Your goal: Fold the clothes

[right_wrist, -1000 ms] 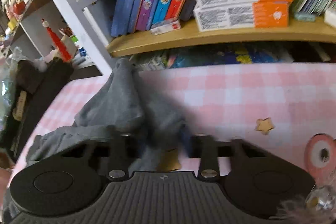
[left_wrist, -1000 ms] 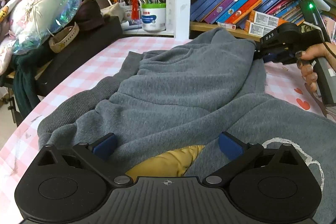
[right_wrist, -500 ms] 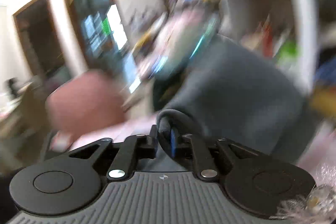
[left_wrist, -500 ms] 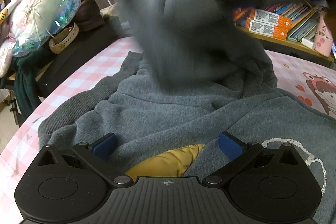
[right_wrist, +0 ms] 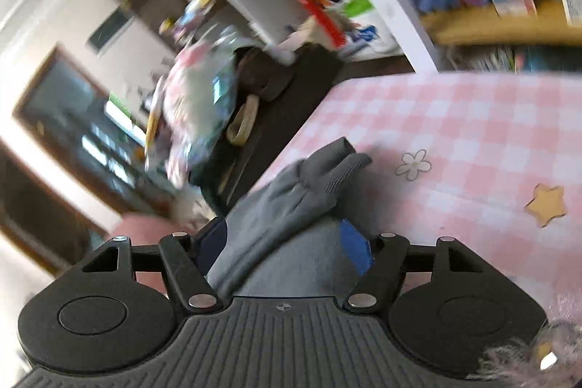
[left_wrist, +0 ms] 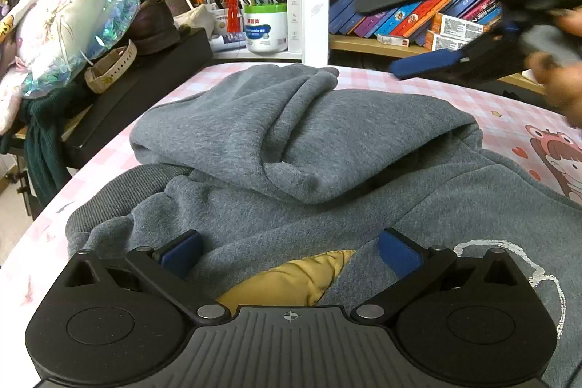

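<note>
A table under a pink-and-white checked cloth point(left_wrist: 429, 86) printed with cartoon figures, stars and flowers fills the middle of the scene, with a wooden bookshelf point(left_wrist: 367, 42) of leaning coloured books along its far edge. On the cloth lies the grey fleece hooded sweatshirt point(left_wrist: 327, 148), spread from the near edge towards the far one. One sleeve is folded across the body, so its ribbed cuff point(right_wrist: 345, 166) lies at the far side, close to the left edge of the table. A mustard-yellow lining point(left_wrist: 291, 279) shows at the near opening of the garment.

To the left, off the table, a black case point(left_wrist: 145, 86) carries a heap of things: a white plush toy in shiny wrap point(left_wrist: 62, 24) and a brown leather shoe point(left_wrist: 152, 20).

The left gripper point(left_wrist: 289, 251) rests low over the near part of the sweatshirt, its blue pads spread wide with fabric between them but not pinched. The right gripper point(right_wrist: 283, 239) is blurred, up at the far right above the cloth, held by a hand point(left_wrist: 560, 75); its jaws are opening, and the sleeve lies below and between them, free of the pads.
</note>
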`<state>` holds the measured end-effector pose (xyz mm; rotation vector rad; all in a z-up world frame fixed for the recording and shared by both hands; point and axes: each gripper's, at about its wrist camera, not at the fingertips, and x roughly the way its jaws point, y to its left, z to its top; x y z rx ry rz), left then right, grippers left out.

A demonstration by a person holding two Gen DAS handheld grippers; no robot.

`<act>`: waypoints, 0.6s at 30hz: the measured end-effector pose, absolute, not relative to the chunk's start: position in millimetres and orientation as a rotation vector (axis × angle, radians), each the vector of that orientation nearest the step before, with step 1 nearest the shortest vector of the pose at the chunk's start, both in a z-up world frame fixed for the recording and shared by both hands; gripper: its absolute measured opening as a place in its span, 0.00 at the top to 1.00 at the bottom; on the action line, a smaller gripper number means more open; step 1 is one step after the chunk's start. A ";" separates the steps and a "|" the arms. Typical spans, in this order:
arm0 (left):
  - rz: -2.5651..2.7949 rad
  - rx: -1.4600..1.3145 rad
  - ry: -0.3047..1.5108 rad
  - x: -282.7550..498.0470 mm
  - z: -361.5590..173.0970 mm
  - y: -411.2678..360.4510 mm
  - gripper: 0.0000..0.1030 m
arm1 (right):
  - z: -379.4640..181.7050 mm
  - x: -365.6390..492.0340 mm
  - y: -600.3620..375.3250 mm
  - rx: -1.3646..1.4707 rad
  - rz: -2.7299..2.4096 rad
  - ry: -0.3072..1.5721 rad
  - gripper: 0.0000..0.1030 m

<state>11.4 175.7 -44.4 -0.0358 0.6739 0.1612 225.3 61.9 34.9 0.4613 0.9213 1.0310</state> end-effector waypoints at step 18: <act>0.161 -0.035 0.676 13.0 -43.4 175.5 0.00 | 33.2 227.2 60.8 0.346 0.777 0.766 0.80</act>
